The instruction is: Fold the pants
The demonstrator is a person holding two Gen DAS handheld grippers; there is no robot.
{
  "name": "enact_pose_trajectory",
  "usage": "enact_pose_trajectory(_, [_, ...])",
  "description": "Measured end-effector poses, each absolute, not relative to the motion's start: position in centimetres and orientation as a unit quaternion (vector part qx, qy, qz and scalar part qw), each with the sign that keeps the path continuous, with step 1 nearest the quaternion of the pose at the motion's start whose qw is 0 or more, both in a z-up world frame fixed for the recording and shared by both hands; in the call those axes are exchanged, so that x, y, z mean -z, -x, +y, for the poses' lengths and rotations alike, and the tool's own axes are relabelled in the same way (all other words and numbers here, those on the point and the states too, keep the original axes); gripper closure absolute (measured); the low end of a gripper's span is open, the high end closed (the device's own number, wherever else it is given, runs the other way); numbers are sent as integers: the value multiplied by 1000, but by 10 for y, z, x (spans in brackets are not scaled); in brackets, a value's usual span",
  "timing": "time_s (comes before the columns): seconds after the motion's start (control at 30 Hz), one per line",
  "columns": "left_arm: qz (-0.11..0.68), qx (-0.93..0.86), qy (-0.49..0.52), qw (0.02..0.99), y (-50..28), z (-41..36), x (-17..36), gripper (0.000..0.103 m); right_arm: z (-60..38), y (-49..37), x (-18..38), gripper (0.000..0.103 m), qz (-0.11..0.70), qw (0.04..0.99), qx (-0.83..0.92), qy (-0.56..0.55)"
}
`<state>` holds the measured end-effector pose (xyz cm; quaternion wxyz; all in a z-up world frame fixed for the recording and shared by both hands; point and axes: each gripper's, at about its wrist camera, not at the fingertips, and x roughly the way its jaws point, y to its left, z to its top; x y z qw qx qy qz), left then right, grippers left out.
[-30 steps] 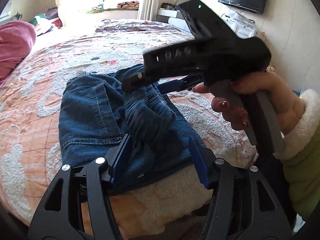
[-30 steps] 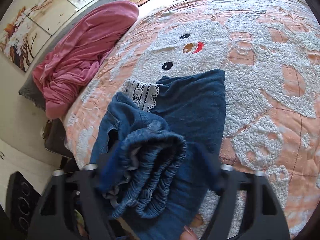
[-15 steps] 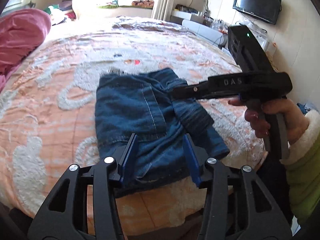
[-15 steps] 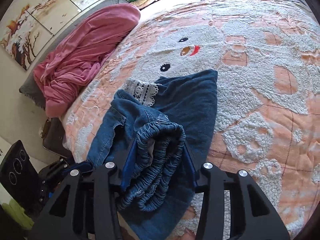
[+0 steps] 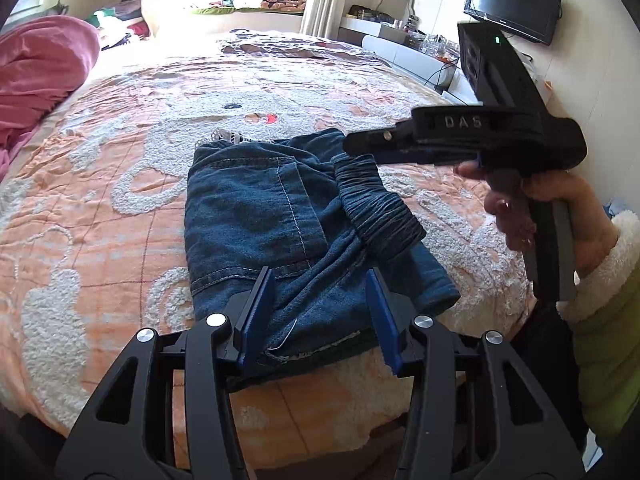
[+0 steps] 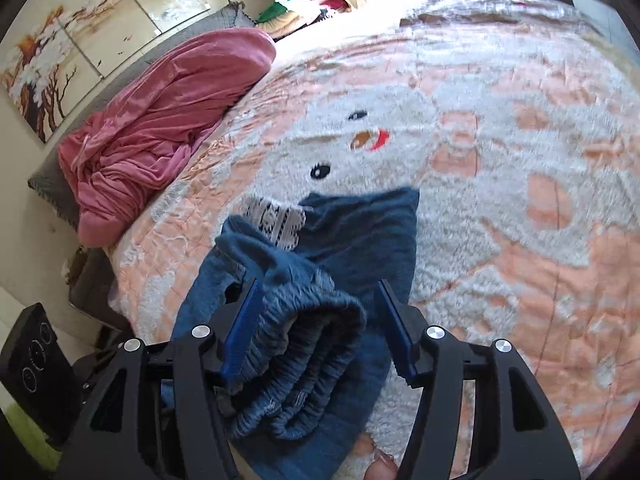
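The pants (image 5: 280, 232) lie folded into a thick, roughly oblong bundle near the front edge of the bed (image 5: 100, 208), close to the person; they are dark blue denim with pale stitching and a seamed pocket panel on top; in the left wrist view the bundle's long side runs away from the camera toward the middle of the bed. A gathered, ribbed elastic band (image 5: 376, 204) lies rolled along the bundle's right side, and a bit of white lace (image 6: 276, 220) peeks out at the far end.

The left gripper (image 5: 320, 316) hovers at the near frayed edge of the bundle, its blue pads apart, with denim seen between them but not pinched; the right gripper (image 6: 324, 328) has just been opening, and its pads now stand clear on either side of the elastic band, which sits loosely between them. In the left wrist view the right gripper juts over the band, held by a hand (image 5: 548, 208) in a fleecy white cuff.

The bedspread is peach with nubby white tufting and a snowman face (image 6: 352, 144); a crumpled pink blanket (image 6: 160, 128) is heaped at the far left side, well apart; a television (image 5: 512, 4) hangs on the wall, and a painted panel (image 6: 80, 56) hangs behind the blanket.
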<state>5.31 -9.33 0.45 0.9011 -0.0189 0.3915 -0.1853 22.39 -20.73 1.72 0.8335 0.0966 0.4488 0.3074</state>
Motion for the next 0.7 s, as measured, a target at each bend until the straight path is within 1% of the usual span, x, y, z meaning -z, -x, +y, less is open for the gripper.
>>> enact_pose_trajectory(0.13, [397,184,12,899,-53,-96,1,64,-186,-228,-20,45,444,833,-323,-69])
enact_pose_trajectory(0.33, [399,181,3,899,-49,-100,8,64,-157,-241,9,46,479,836,-268,28])
enact_pose_trajectory(0.47, [400,180,-1,899,-48,-103,11,64,-154,-247,23,45,488,834,-254,36])
enact_pose_trajectory(0.53, [401,180,1,898,-47,-103,11,63,-153,-245,21,44,480,838,-255,43])
enact_pose_trajectory(0.6, [402,180,5,898,-47,-101,7,63,-157,-241,14,43,469,840,-272,29])
enact_pose_trajectory(0.67, [397,186,16,899,-45,-97,-2,55,-168,-236,2,43,458,839,-292,-10])
enact_pose_trajectory(0.7, [392,186,17,901,-45,-95,-6,50,-174,-233,-6,40,449,841,-301,-28])
